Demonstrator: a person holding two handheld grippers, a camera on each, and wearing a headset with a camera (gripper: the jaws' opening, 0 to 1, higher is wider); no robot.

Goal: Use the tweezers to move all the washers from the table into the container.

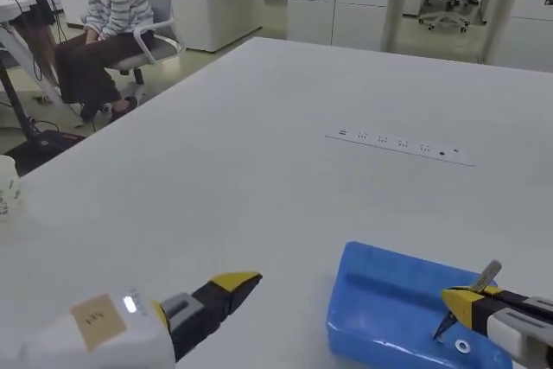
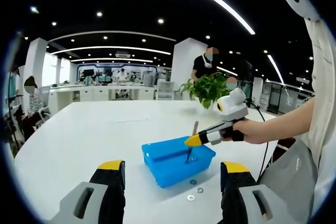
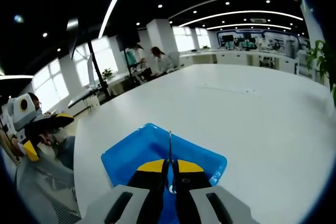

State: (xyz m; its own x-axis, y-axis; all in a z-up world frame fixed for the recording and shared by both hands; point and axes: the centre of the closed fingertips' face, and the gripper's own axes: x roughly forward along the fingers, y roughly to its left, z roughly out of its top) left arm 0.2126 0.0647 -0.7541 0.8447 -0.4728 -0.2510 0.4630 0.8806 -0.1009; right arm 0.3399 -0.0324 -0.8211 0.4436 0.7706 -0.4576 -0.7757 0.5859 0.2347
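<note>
White worktop point(image 1: 259, 170) with blue container point(image 1: 380, 291): right claw point(image 3: 169, 167), closed on the tweezers point(image 3: 169, 145), points them into the container, apparently to release a washer point(image 1: 463, 346); left claw point(image 2: 173, 166) gapes empty; more washers point(image 2: 191, 198) lie alongside.

1. Right gripper point(image 1: 462, 300) clamps tweezers point(image 1: 489, 273), tip down inside blue container point(image 1: 380, 300) beneath it.
2. One washer point(image 1: 463, 346) lies in container, just beside tweezer tip.
3. Left gripper point(image 1: 238, 283) hangs left of container, apart.
</note>
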